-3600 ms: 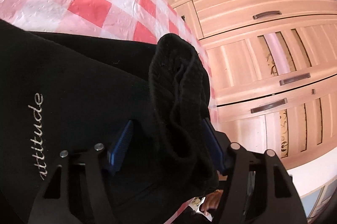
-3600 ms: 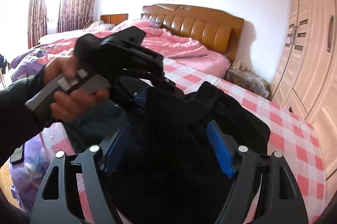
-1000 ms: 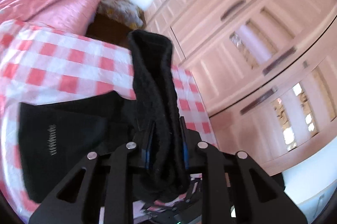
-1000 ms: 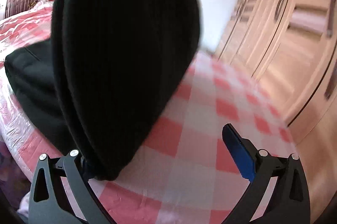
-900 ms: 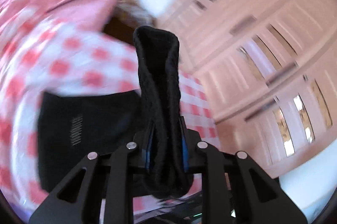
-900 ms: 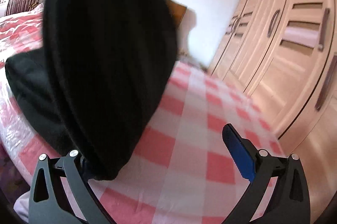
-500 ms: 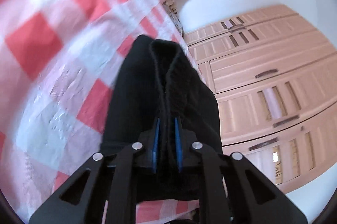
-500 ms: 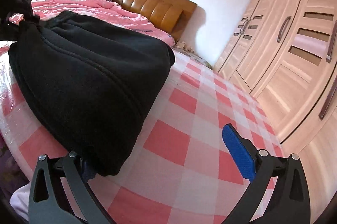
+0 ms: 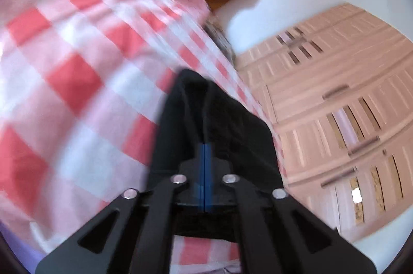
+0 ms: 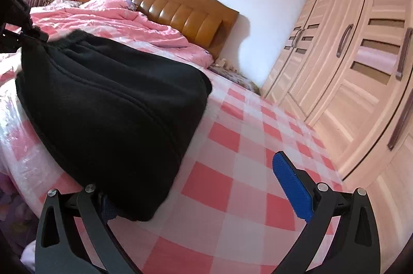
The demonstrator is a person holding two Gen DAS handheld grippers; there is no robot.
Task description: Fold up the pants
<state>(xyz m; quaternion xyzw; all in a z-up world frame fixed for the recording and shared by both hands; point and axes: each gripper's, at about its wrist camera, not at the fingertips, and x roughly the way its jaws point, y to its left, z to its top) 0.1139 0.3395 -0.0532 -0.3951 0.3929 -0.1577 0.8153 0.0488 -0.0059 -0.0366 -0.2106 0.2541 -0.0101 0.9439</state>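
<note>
Folded black pants (image 10: 108, 103) lie as a thick bundle on the red-and-white checked bed cover (image 10: 245, 170). At the far left of the right wrist view, my left gripper (image 10: 15, 16) meets the far end of the bundle, where the fabric gathers to a point. In the left wrist view my left gripper (image 9: 205, 152) is shut, blue pads pressed flat together, their tips buried in the pants (image 9: 219, 124). My right gripper (image 10: 196, 178) stands wide open at the near end. The pants' near corner rests over its left finger, and its right pad (image 10: 291, 186) is bare above the cover.
A pink quilt (image 10: 103, 18) and a brown padded headboard (image 10: 185, 16) lie beyond the pants. A tall pale wooden wardrobe (image 10: 348, 80) runs along the bed's right side. A cluttered bedside stand (image 10: 232, 72) fills the corner between them.
The left gripper swung down to the bed with the pants' end and its jaws closed tight. The pants dropped from hanging before the right gripper to lying flat. The right gripper stayed open.
</note>
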